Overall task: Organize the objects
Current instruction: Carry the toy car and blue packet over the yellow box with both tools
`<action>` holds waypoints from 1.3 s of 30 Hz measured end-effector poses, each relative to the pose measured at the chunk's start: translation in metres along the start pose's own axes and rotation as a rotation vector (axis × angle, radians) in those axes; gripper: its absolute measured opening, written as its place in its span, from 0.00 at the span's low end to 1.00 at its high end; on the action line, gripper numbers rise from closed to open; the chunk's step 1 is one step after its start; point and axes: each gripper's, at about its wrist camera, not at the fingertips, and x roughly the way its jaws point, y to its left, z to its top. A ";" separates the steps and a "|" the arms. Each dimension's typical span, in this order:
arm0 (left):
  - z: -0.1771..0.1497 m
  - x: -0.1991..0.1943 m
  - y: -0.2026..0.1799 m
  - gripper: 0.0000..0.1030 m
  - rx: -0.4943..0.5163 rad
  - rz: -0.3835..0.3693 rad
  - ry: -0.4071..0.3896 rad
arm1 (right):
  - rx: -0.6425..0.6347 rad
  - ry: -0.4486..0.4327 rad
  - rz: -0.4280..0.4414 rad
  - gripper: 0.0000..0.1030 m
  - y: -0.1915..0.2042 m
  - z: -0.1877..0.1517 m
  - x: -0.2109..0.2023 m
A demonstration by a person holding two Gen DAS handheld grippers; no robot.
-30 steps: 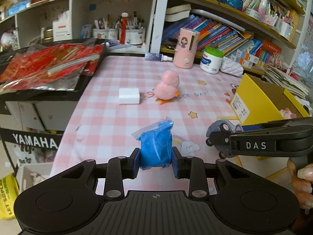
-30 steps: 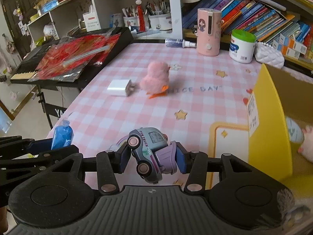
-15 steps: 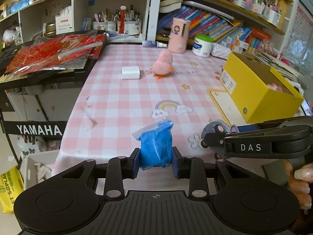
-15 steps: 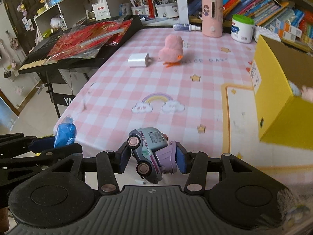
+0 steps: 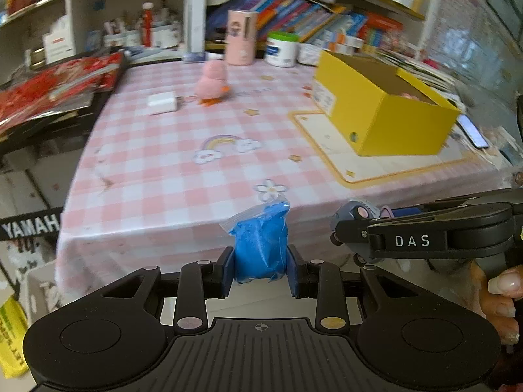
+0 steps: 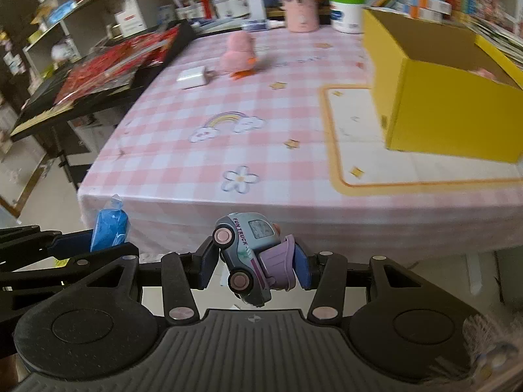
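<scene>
- From my left wrist camera, the lower end of the blue bag (image 5: 261, 245) is pinched out of sight between the left gripper (image 5: 260, 272) pads.
- The toy truck (image 5: 356, 212) shows me only its nose there; the right gripper (image 5: 359, 238) arm covers the rest.
- Inside the yellow box (image 5: 385, 117) I see a pink scrap at the rim, too little to identify.
- The phone (image 5: 472, 132) is half hidden behind that box.
- Shelf books (image 5: 294, 16) are motion-blurred; I cannot read any titles.
- From the right wrist, the box (image 6: 451, 98) runs off the right edge.
- The keyboard label (image 5: 29, 227) is cut off at "YAMAH".
</scene>
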 end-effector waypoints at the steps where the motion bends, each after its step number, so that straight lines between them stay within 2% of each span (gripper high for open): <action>1: 0.000 0.001 -0.004 0.30 0.009 -0.010 0.003 | 0.008 -0.001 -0.008 0.44 -0.003 -0.002 -0.002; 21: 0.025 0.041 -0.088 0.29 0.206 -0.181 0.043 | 0.225 -0.023 -0.168 0.44 -0.091 -0.030 -0.038; 29: 0.046 0.060 -0.117 0.29 0.243 -0.216 0.042 | 0.275 -0.023 -0.204 0.44 -0.129 -0.024 -0.044; 39: 0.075 0.077 -0.152 0.29 0.294 -0.246 -0.008 | 0.330 -0.019 -0.230 0.44 -0.178 -0.005 -0.046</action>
